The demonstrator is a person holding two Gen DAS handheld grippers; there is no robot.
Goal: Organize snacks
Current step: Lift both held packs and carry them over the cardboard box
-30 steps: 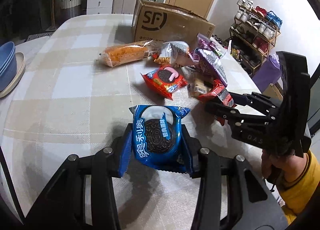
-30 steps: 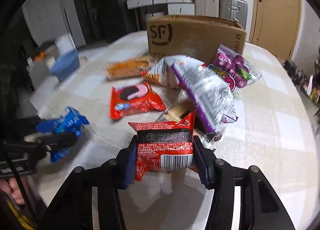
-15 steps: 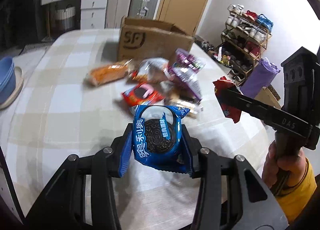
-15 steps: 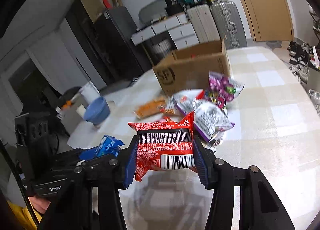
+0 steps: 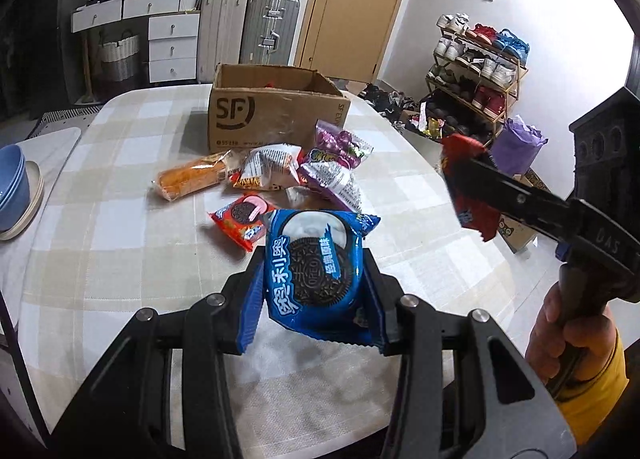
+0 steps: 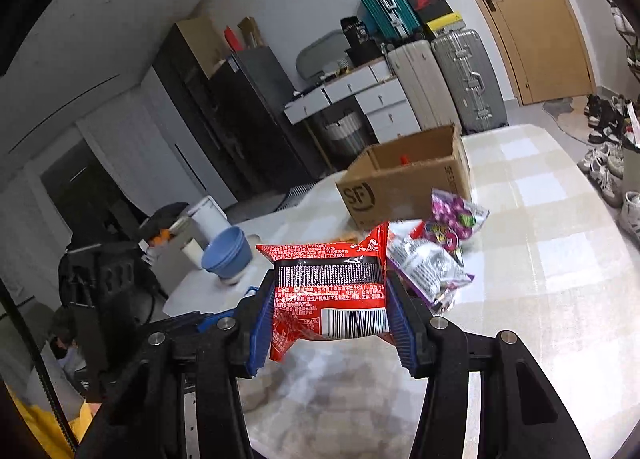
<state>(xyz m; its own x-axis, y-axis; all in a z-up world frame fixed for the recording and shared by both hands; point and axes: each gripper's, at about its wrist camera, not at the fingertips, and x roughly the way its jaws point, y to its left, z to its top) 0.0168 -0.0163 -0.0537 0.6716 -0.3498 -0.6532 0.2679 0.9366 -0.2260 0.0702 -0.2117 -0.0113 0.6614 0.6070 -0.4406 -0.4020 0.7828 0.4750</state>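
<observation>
The left gripper [image 5: 314,279] clamps a blue Oreo pack [image 5: 316,279] above the checked table [image 5: 100,243]; snacks lie beyond it before the open cardboard box [image 5: 276,111] — the right gripper [image 6: 330,309] pinches a red packet [image 6: 330,295], also raised.

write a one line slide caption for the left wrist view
Left gripper holds a blue Oreo packet above the checked table, open SF box beyond.
</observation>
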